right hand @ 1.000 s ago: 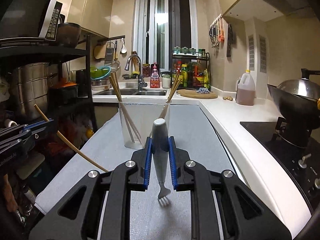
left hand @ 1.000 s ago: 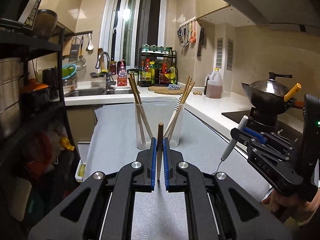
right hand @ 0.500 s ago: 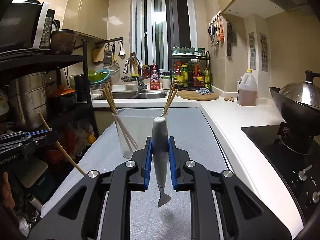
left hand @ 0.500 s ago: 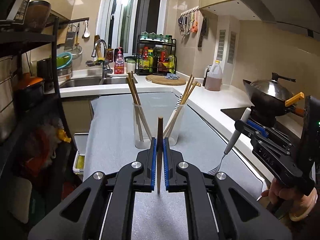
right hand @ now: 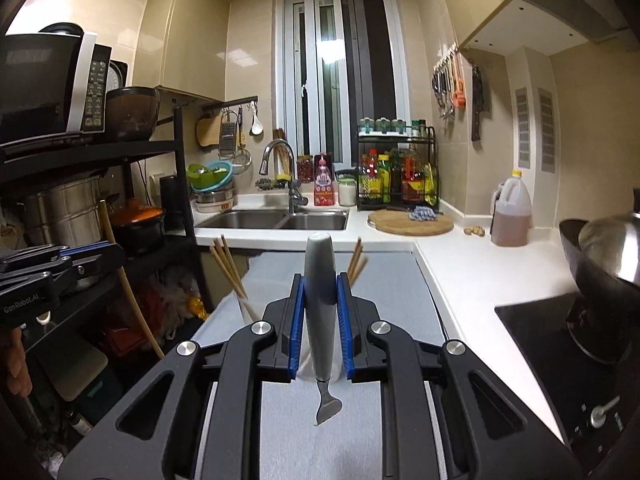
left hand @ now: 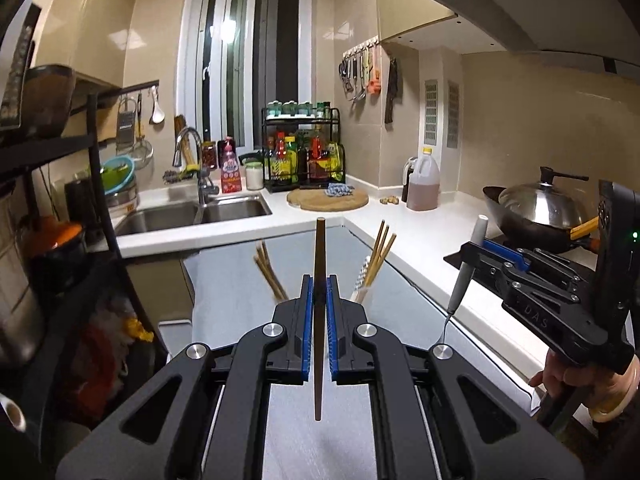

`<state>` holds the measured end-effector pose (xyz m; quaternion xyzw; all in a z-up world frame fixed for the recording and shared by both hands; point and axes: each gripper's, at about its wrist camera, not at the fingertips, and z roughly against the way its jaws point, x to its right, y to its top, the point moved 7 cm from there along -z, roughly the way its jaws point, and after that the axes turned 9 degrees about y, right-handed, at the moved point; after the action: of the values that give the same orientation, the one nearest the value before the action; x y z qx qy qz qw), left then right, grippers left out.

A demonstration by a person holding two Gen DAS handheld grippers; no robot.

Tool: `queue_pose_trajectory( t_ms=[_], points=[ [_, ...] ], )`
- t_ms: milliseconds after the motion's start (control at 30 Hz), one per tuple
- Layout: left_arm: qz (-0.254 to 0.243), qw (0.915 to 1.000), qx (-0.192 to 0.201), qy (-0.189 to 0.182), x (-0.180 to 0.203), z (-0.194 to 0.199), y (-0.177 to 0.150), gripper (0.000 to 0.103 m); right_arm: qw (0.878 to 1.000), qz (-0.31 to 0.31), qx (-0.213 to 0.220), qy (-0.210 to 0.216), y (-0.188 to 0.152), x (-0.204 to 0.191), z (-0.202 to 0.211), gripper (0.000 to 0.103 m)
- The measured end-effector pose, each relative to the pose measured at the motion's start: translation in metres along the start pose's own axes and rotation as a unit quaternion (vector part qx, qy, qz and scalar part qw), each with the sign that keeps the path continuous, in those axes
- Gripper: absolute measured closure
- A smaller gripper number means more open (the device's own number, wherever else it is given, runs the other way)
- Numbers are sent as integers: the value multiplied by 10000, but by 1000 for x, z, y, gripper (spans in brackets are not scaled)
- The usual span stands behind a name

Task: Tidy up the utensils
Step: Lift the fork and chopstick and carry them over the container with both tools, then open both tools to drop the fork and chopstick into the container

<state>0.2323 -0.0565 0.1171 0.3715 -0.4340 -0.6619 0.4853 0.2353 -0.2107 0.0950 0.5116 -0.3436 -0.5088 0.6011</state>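
My left gripper [left hand: 319, 292] is shut on a brown chopstick [left hand: 319, 264], held upright above the grey mat. My right gripper [right hand: 319, 292] is shut on a grey-handled fork [right hand: 319, 280], tines down. Behind the fingers stand two clear cups, mostly hidden: the left one holds chopsticks [left hand: 269, 272], the right one holds chopsticks [left hand: 380, 256] and a patterned utensil [left hand: 362, 276]. The same cups' chopsticks show in the right wrist view on the left [right hand: 228, 268] and on the right [right hand: 356, 262]. The right gripper with the fork [left hand: 464, 272] shows at the right of the left wrist view. The left gripper [right hand: 48, 276] shows at the left of the right wrist view.
A grey mat [left hand: 320, 420] covers the worktop. A sink [right hand: 276, 220] is at the back, a cutting board [right hand: 412, 222] and oil jug [right hand: 512, 212] at back right. A wok [left hand: 536, 216] sits on the hob at right. A black shelf rack [right hand: 80, 200] stands at left.
Both grippers have risen and tilted, so the cups have sunk behind the fingers and only the chopstick tops show. Both still hold their utensils.
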Motion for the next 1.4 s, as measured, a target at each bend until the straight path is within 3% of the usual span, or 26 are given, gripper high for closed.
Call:
queue_pose_trajectory(
  t_ms=[367,633,1067,1400],
  points=[
    [21,9986,479,-223,3,-19,74,97,9987,240,399,191,77,-10,-27,87],
    [75,9976,655,-196,0,-50,100,97,9976,236,566,311,103,-9,-60,87],
    [222,9995,184,-146,-9,-122,74,97,9990,-57,210,383,74,11,-127,87],
    [151,9999,-7,-36,-11,-145,58,97,9990,-157,-122,394,43,20,-146,87]
  ],
)
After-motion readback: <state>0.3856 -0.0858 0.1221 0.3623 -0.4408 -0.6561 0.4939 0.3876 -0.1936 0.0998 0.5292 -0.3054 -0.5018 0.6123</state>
